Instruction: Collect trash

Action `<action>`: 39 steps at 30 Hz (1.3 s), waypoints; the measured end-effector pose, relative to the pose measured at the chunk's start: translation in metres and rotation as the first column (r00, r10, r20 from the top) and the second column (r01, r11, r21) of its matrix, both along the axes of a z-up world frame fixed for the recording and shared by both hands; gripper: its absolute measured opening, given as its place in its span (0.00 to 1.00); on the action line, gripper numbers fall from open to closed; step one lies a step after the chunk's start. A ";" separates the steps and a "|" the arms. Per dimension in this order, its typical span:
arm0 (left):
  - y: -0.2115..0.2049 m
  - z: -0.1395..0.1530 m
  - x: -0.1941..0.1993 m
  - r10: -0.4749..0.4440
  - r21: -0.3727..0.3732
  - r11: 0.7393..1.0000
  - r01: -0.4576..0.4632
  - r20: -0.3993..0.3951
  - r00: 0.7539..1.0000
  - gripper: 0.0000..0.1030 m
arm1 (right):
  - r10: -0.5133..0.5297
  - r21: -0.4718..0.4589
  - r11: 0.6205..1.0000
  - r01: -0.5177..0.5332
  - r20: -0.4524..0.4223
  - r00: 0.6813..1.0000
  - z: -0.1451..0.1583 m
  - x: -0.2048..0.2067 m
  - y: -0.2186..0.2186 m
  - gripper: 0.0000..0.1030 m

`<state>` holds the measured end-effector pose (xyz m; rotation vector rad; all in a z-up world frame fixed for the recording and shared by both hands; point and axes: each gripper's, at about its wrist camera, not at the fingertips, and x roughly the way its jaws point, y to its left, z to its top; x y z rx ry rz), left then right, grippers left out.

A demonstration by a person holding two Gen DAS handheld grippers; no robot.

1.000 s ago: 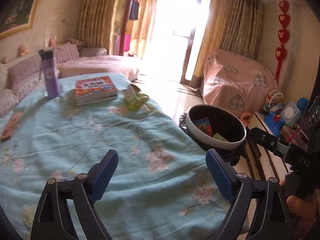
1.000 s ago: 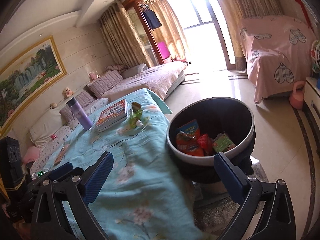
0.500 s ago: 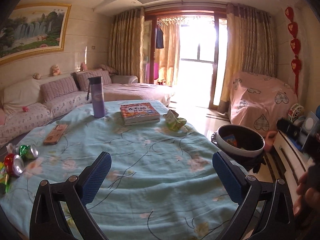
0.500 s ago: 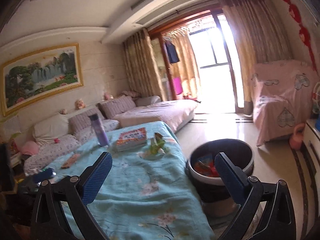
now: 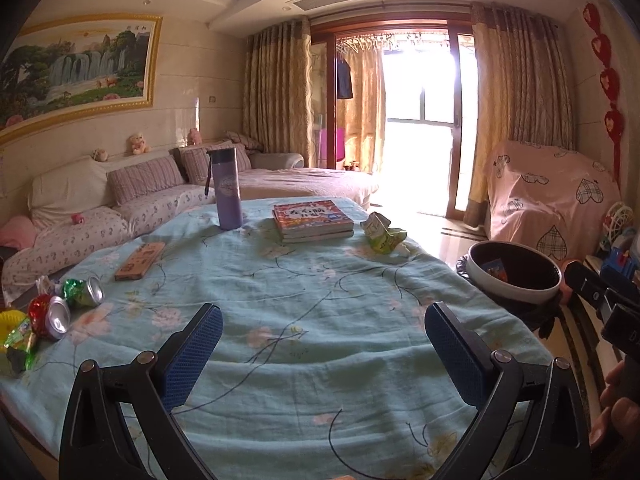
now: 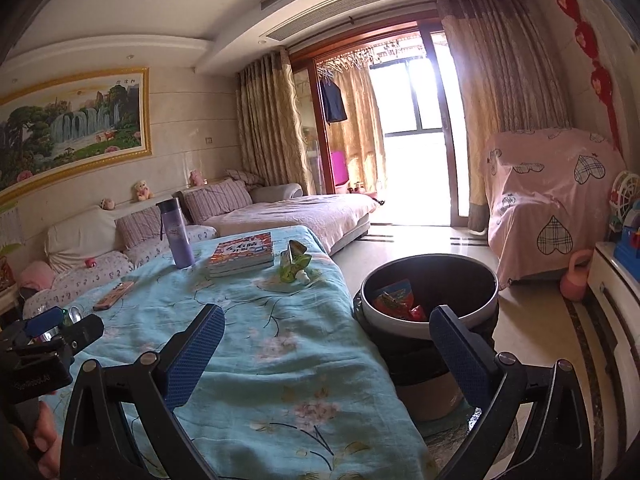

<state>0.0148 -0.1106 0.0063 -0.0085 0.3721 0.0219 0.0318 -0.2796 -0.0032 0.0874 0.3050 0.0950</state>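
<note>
Round bin [image 6: 404, 326], red wrappers [image 6: 394, 300] inside

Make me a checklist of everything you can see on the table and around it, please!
Surface: table with a flowered blue cloth.
Job's things: crushed green carton; two cans and wrappers at the left edge; bin beside the table, trash inside.
Clutter: purple bottle, books, phone.
Grippers: left gripper open, empty; right gripper open, empty.
Cables: nothing seen.
Surroundings: sofa, curtains, covered chair.
</note>
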 end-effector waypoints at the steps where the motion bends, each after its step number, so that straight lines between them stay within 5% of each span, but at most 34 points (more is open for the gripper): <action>1: 0.000 0.001 -0.001 0.000 0.003 1.000 0.000 0.006 1.000 0.99 | 0.001 0.000 1.000 -0.001 -0.003 1.000 0.000 0.000 0.000 1.00; 39: 0.011 -0.014 -0.001 0.007 0.002 1.000 -0.007 0.022 1.000 0.99 | 0.030 0.009 1.000 -0.030 -0.027 0.999 -0.002 0.000 0.008 1.00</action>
